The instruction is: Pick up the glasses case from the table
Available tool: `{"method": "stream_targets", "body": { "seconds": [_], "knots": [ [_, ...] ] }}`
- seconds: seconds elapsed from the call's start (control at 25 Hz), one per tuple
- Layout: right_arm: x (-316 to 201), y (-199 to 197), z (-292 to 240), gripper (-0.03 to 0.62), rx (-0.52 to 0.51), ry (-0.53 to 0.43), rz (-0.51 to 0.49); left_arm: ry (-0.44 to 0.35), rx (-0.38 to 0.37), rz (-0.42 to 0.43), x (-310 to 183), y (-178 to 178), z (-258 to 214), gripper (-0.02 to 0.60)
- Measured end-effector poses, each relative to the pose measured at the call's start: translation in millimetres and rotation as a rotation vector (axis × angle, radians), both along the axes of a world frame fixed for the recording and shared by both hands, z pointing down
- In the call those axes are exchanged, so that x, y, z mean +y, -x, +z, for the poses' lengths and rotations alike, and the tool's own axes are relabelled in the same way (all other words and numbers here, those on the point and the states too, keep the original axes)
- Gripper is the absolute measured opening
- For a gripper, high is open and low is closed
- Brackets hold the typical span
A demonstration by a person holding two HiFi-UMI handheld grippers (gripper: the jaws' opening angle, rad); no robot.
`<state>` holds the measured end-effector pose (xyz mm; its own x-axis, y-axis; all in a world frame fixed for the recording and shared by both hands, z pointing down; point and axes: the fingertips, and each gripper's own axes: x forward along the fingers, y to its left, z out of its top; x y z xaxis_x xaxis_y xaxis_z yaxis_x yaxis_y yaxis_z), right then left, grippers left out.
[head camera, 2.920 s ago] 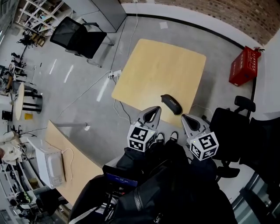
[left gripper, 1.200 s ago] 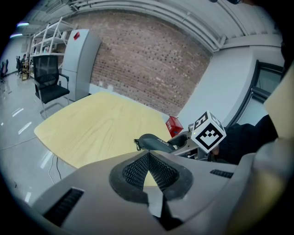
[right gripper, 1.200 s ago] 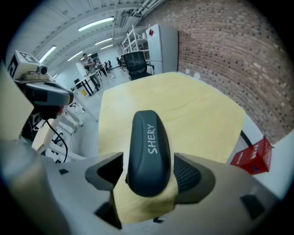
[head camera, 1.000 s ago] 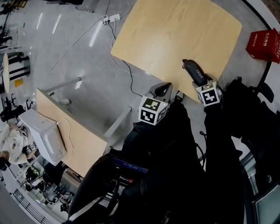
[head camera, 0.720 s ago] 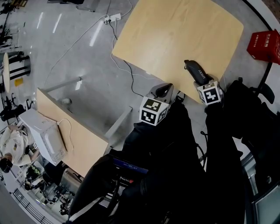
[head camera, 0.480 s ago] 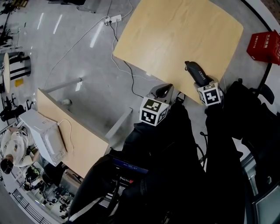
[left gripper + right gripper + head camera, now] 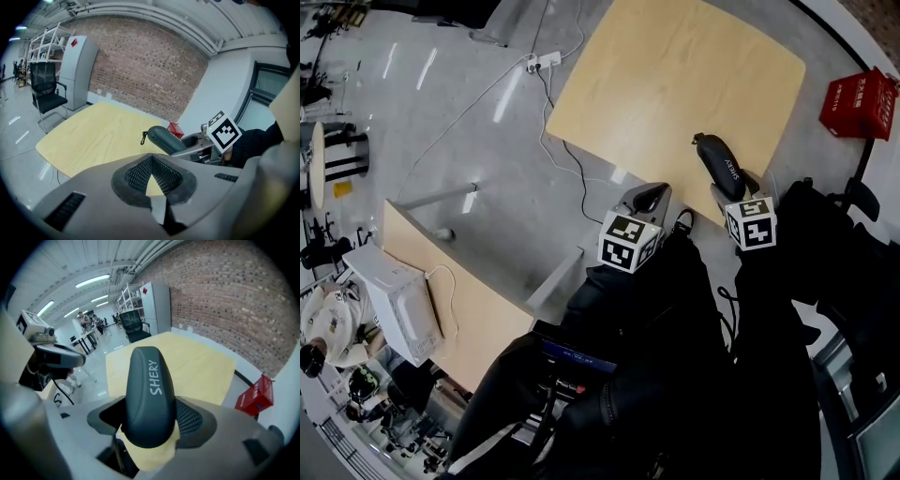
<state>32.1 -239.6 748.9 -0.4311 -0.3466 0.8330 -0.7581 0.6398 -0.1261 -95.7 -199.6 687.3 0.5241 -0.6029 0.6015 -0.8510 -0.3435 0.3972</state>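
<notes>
One glasses case (image 7: 721, 167), dark grey and lettered "SHERY" in white, is gripped by the right claw (image 7: 732, 187) over the counter's (image 7: 675, 84) near right edge. In the right gripper view the case (image 7: 149, 394) is seen clamped at its near end between the two ribbed pads, its far end pointing out over the counter (image 7: 197, 366). Whether the case is touching the counter cannot be told. A small dark clip is seen hanging from the case's far end (image 7: 164, 139) in the left gripper view.

The left claw (image 7: 645, 197) is held just off the counter's near edge, to the left of the case. Its jaws are drawn together (image 7: 151, 176), with only a narrow notch between the pads, and nothing is held in them.

Two marker cubes are counted, one on each claw: the left one (image 7: 628, 241) and the right one (image 7: 751, 223), both nearer the person than the counter's edge.

One red crate (image 7: 855, 101) stands on the floor beyond the counter's right side. One white power strip (image 7: 540, 63) lies on the floor off the counter's left corner, with cables running from it. One black office chair (image 7: 47, 89) is seen beyond the counter's far left side.
</notes>
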Motion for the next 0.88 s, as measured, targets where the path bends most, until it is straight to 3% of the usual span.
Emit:
{"method": "stream_targets", "body": {
  "seconds": [0.2,0.52,0.88],
  "knots": [
    [-4,4,-79,0.331,-0.159,-0.167,0.065,-0.079,-0.007,0.012,-12,-6,-38,0.000],
    [7,-5,-194,0.331,-0.340,-0.342,0.166,-0.247,-0.016,0.030,-34,-15,-120,0.000],
    [1,-22,-325,0.331,-0.470,-0.613,0.201,-0.489,-0.010,0.050,-65,-28,-232,0.000]
  ]
}}
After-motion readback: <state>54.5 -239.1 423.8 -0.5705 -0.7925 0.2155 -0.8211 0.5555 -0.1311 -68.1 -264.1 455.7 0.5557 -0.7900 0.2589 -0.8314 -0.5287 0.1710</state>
